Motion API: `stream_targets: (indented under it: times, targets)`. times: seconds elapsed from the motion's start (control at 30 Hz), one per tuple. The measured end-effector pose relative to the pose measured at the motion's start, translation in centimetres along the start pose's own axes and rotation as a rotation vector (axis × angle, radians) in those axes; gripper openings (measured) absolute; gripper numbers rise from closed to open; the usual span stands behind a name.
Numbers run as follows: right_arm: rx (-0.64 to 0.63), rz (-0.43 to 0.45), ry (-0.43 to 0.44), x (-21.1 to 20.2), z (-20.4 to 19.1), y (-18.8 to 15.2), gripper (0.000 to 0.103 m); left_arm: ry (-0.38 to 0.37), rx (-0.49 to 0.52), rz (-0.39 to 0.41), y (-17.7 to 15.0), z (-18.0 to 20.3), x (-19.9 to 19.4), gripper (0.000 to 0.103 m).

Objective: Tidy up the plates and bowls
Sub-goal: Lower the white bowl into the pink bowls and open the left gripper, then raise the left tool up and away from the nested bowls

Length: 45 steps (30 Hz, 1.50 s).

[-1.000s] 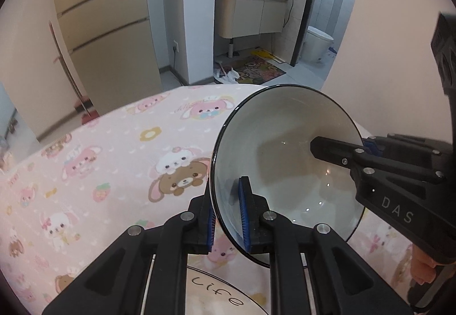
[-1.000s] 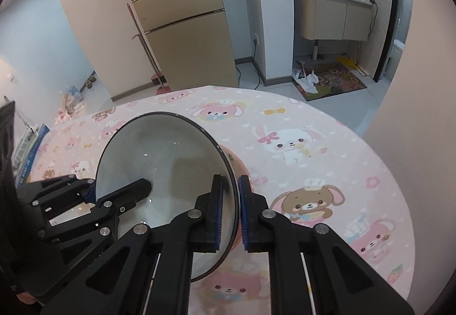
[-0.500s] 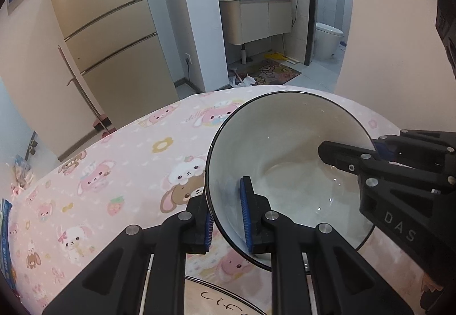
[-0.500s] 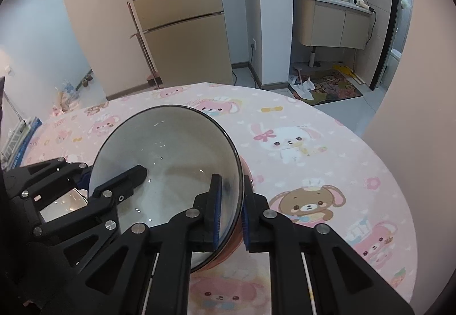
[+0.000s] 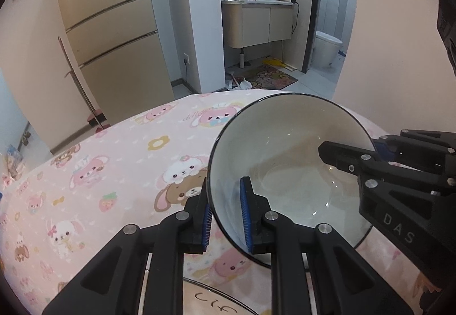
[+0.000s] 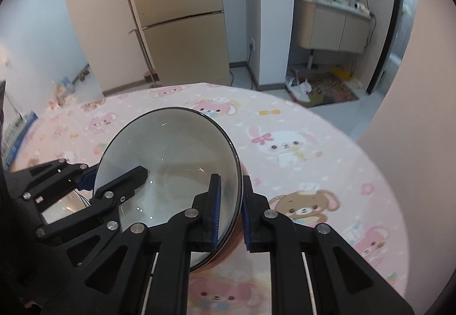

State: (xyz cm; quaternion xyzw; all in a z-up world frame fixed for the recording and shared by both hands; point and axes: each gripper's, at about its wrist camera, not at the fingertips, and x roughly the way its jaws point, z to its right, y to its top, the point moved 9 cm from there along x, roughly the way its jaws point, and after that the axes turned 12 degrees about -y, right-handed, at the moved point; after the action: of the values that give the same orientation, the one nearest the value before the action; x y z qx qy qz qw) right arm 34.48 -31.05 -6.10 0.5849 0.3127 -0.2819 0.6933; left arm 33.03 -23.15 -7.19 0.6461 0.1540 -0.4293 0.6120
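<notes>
You are partway through, by the look of it: the bowl (image 5: 290, 172) is off the desk (image 5: 114, 172) and carried between both tools, not yet set down anywhere. A plate (image 5: 216, 303) with lettering shows at the bottom edge of the left view, under your left gripper (image 5: 225, 212); it may be where the bowl is meant to go, though that is only a guess. No other dishes can be made out, so how much is left to sort cannot be told.

Your left gripper has its jaws clamped on the bowl's near left rim, one blue pad inside the wall and one outside. Your right gripper (image 6: 229, 211) grips the opposite rim the same way, pads on either side of the wall. The bowl hangs tilted, its opening turned toward the cameras, above the pink cartoon cloth.
</notes>
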Motion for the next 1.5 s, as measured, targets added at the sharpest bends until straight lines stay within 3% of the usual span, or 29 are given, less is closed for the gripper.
stream_targets:
  times: [0.13,0.2,0.27,0.43,0.5,0.63,0.77,0.87,0.93,0.97,1.1,1.2,1.27,1.4,1.5]
  targets:
    - [0.001,-0.012,-0.025,0.1,0.5,0.0,0.015,-0.008,-0.022,0.021,0.2,-0.4,-0.9,0.032]
    - [-0.003,-0.014,-0.038,0.1,0.5,0.0,0.014,-0.019,-0.038,0.038,0.3,-0.6,-1.5,0.059]
    - [-0.014,-0.014,-0.055,0.1,0.4,0.1,0.014,-0.025,-0.060,0.070,0.5,-1.0,-2.4,0.068]
    - [-0.011,-0.031,-0.053,-0.1,0.5,0.4,0.015,-0.037,-0.100,0.145,1.1,-2.0,-5.4,0.069]
    - [-0.006,-0.017,-0.053,-0.8,0.7,0.7,0.015,-0.040,-0.114,0.189,1.4,-2.3,-6.9,0.077]
    - [-0.012,0.019,-0.059,-2.7,0.7,1.5,0.015,0.002,-0.067,0.240,1.8,-2.1,-9.4,0.077]
    - [0.012,0.051,-0.049,-4.4,1.0,1.8,0.015,-0.004,-0.048,0.293,2.0,-1.5,-11.5,0.078]
    - [0.056,0.082,-0.023,-5.7,1.5,1.9,0.016,0.047,-0.029,0.396,2.4,-1.5,-14.2,0.078]
    - [0.098,0.119,0.001,-6.8,2.1,2.1,0.023,0.077,0.010,0.474,2.7,-1.1,-16.3,0.080]
    - [0.120,0.144,0.006,-7.4,2.4,2.2,0.029,0.076,0.025,0.497,2.7,-0.8,-16.9,0.087]
    - [0.159,0.250,0.007,-9.5,3.0,2.4,0.044,0.049,0.079,0.570,2.7,0.7,-18.8,0.089]
    - [0.215,0.227,0.122,-10.2,2.7,2.6,0.060,0.029,0.095,0.542,2.9,1.4,-18.1,0.096]
    - [0.229,0.258,0.162,-11.1,2.5,3.0,0.072,0.040,0.088,0.520,2.9,1.3,-17.6,0.097]
    - [0.238,0.364,0.089,-11.6,3.1,3.5,0.089,0.031,0.078,0.531,2.8,1.5,-17.4,0.102]
    - [0.287,0.338,0.103,-9.8,3.8,3.1,0.091,0.008,0.048,0.539,2.7,1.1,-17.2,0.103]
